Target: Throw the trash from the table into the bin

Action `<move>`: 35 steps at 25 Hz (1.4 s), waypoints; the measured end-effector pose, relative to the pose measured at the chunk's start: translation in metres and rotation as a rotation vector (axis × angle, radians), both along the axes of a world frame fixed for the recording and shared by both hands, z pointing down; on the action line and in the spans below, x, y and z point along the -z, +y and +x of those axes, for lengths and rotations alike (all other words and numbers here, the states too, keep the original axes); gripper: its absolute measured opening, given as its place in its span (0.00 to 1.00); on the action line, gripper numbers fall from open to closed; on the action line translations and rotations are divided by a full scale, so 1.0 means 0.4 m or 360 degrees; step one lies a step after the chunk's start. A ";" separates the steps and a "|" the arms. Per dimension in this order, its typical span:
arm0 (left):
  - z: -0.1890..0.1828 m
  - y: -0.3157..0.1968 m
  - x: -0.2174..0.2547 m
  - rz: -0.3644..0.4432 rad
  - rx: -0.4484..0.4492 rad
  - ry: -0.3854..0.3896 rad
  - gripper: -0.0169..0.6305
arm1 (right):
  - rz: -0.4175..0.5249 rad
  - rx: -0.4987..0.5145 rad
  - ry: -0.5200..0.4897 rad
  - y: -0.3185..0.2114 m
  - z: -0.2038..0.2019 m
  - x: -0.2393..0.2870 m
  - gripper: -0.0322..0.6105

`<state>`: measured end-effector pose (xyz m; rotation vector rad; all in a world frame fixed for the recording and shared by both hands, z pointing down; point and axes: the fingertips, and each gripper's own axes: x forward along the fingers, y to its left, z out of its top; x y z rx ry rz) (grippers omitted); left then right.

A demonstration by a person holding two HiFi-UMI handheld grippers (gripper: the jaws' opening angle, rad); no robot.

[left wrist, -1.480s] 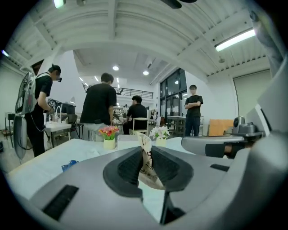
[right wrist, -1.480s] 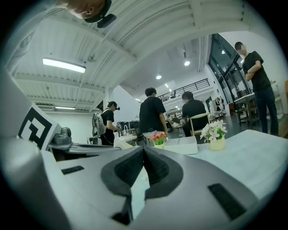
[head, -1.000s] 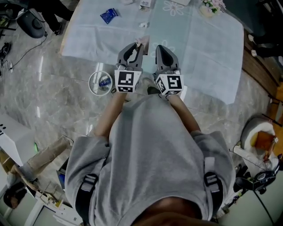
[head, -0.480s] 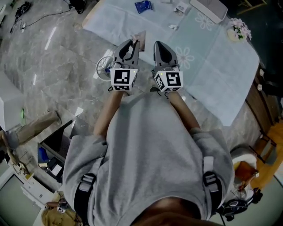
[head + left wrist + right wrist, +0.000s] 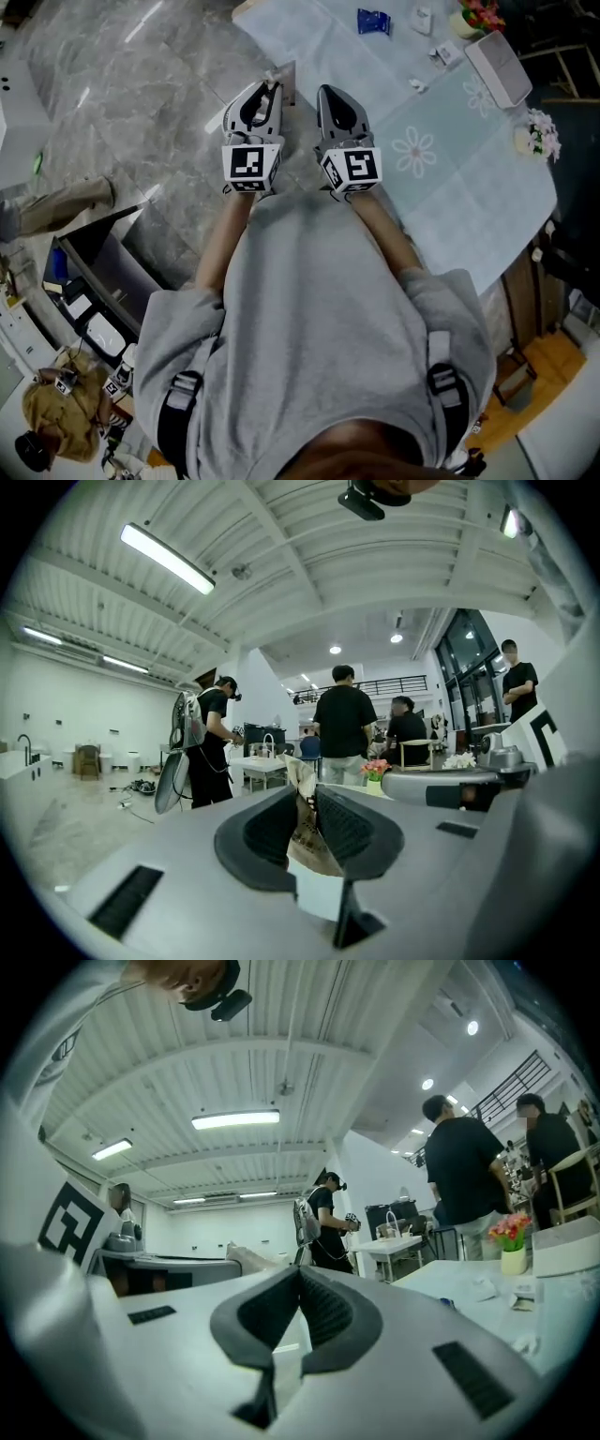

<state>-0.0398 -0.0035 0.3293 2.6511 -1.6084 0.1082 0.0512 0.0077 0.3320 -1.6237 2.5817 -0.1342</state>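
The thin wrapper point(image 5: 306, 832) could slip free and land on the floor point(image 5: 141, 112), since the left gripper point(image 5: 266, 94) pinches only its lower part and no bin is in view. It is a crumpled, brownish printed scrap standing up between those jaws, just beside the table point(image 5: 450, 187). The right gripper point(image 5: 330, 96) is clenched on nothing.

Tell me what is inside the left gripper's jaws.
A crumpled brown paper wrapper is pinched in the left gripper, its top poking out past the tips. The jaws cover its sides, so its full shape and any print cannot be seen.
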 end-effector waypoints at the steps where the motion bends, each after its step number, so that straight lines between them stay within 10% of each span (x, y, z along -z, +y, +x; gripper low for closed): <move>1: -0.016 0.002 -0.002 -0.0004 0.0031 0.0001 0.13 | -0.0004 0.0033 0.0002 -0.003 -0.016 -0.002 0.06; 15: -0.096 0.039 -0.081 -0.0115 0.0276 -0.0042 0.14 | -0.0116 0.0281 0.0004 -0.009 -0.101 -0.073 0.06; 35: -0.384 -0.108 -0.390 -0.0294 0.0133 0.0028 0.13 | -0.0297 0.0144 0.0137 -0.137 -0.387 -0.353 0.06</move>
